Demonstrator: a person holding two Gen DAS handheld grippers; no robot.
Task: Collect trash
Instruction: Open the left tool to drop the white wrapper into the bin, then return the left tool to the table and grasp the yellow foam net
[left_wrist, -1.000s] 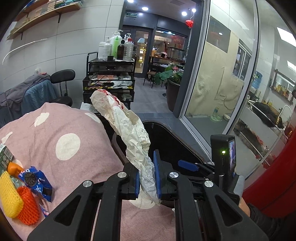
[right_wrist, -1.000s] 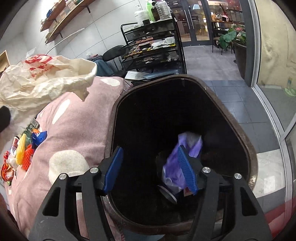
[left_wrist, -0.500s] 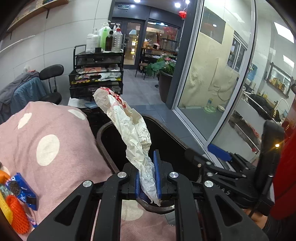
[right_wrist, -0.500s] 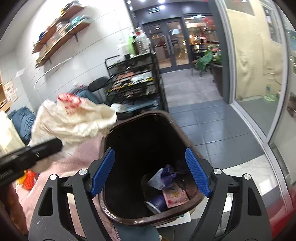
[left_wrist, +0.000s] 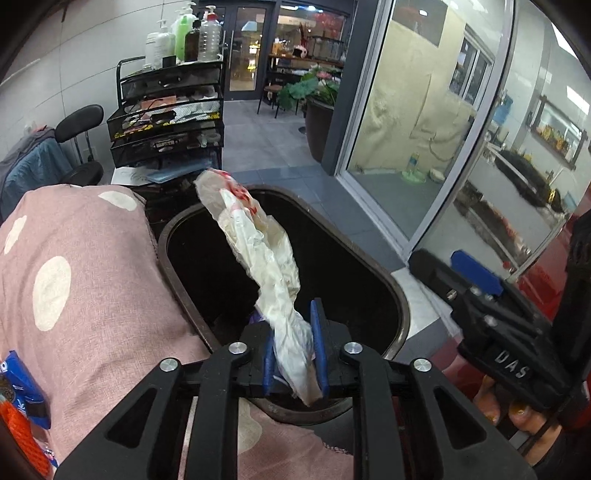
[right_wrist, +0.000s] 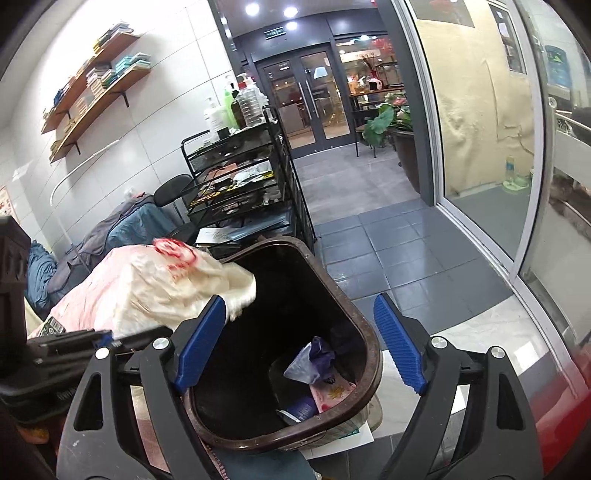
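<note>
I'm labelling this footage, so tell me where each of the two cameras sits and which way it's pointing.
Left wrist: on the left gripper, looking forward and down into the bin; its fingers clamp the wrapper; the right gripper and a hand show at right.
Right wrist: on the right gripper, open, looking down over the bin toward the glass doors; the left gripper shows at left.
Shared: bin, wrapper, pink cloth, black cart.
</note>
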